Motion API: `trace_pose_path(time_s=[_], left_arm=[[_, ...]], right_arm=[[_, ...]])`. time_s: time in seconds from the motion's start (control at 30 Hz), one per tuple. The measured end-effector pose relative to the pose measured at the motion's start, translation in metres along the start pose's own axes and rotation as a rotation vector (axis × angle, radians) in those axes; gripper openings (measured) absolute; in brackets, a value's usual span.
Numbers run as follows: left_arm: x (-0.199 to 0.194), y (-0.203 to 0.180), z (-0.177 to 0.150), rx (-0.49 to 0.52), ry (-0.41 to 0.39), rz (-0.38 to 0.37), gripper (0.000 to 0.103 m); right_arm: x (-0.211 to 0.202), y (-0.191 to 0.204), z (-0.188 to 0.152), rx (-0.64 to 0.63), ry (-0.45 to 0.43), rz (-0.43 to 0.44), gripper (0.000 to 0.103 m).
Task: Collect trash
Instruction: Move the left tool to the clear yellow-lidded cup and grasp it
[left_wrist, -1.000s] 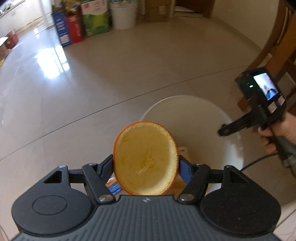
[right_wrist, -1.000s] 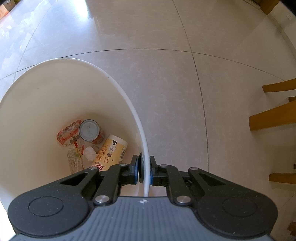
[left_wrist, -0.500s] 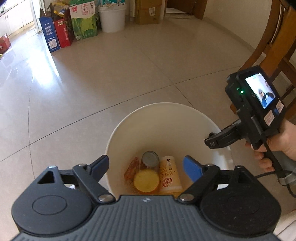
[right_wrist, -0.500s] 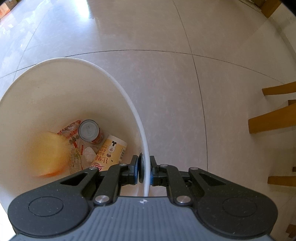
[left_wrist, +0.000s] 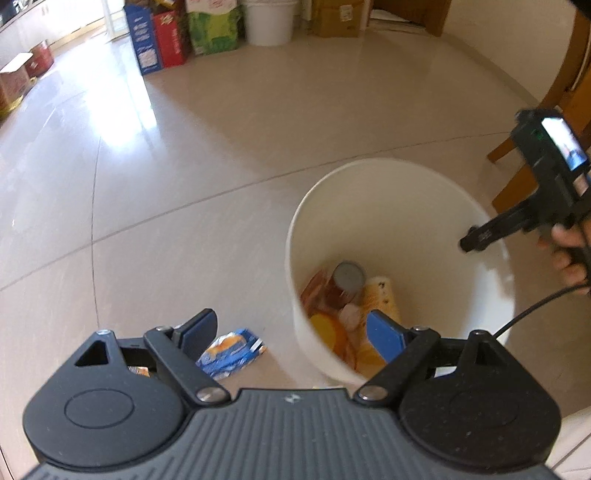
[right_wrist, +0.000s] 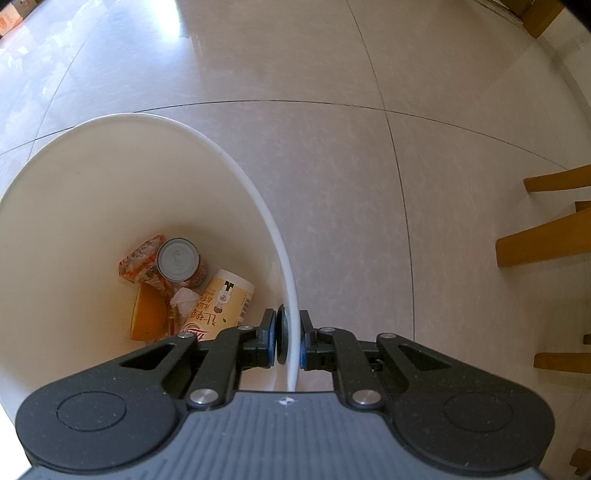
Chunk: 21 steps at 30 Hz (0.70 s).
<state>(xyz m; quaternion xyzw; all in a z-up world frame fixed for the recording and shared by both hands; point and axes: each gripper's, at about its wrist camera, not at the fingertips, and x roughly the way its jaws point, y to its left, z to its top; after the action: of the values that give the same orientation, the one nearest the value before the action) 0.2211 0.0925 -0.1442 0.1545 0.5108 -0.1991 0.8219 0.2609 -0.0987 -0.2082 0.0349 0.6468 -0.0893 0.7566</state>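
1. Right gripper (right_wrist: 287, 341) is clamped on the bin (right_wrist: 110, 173) rim.
2. Left gripper (left_wrist: 291, 332) is spread wide, empty, above the bin's edge.
3. Peel (right_wrist: 147, 314), can (right_wrist: 181, 260) and cup (right_wrist: 221, 306) lie inside the bin.
4. A blue wrapper (left_wrist: 231, 352) lies on the floor (left_wrist: 184, 166) beside it.

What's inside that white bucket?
In the white bucket: an orange peel half, a tin can, a yellow paper cup, a red wrapper and crumpled tissue. Whatever lies beneath them, or behind the right claw clamping the rim, is hidden.

One white bin (right_wrist: 236, 177), one can (right_wrist: 178, 259), one orange peel (right_wrist: 147, 314), one blue wrapper (left_wrist: 232, 349)
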Motion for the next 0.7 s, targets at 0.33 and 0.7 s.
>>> trace_pose_path(time_s=[0.33,0.7], left_arm=[[0.028,0.03,-0.061,-0.119,-0.015,-0.018,0.088],[0.103,0.023,-0.122,-0.125,0.014,-0.058,0.088]], right_arm=[[-0.001,0.002,0.0,-0.001,-0.005,-0.004,0.014],[-0.003,0.006,-0.005,-0.043,-0.022,-0.011,0.014]])
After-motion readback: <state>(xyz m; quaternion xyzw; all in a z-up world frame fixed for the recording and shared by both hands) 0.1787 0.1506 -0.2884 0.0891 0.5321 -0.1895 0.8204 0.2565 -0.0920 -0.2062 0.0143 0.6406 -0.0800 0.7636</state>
